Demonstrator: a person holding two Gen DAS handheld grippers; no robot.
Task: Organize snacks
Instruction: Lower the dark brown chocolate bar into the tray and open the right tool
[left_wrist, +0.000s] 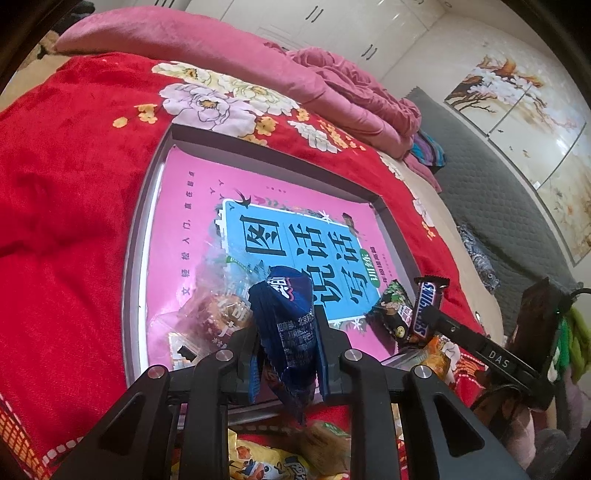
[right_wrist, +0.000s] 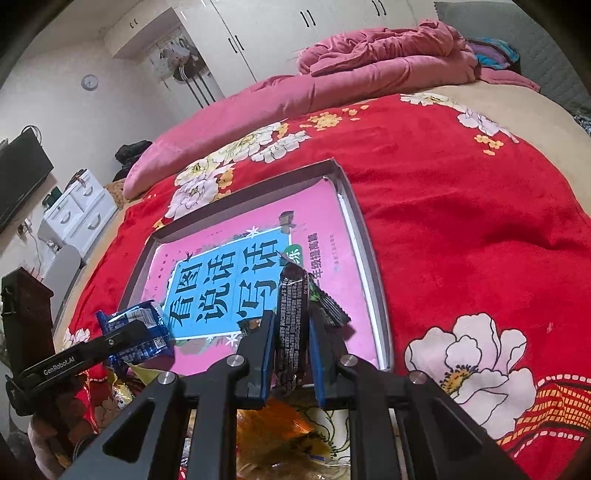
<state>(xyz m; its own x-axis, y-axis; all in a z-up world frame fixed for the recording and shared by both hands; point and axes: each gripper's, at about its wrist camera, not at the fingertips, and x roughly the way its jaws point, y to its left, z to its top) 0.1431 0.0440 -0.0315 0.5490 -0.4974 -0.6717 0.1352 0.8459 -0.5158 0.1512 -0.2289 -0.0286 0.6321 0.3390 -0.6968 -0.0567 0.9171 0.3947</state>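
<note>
Fingers (left_wrist: 325, 332) hover above a red floral blanket (left_wrist: 74, 184) beside white wardrobes (right_wrist: 295, 33).

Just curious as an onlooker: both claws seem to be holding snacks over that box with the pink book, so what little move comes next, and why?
Probably open the left claw so its blue snack pack drops into the grey box. The pack hangs pinched above the pink book lining the box, where a clear-wrapped snack already lies.

Your blue snack packet (left_wrist: 286, 328) stands pinched upright over the near left corner of the shallow grey tray (left_wrist: 147, 206), which sits on the red floral blanket with a pink book lying in it. Your Snickers bar (left_wrist: 424, 308) hangs over the tray's right edge, a green-and-black packet (left_wrist: 393, 314) against it.
</note>
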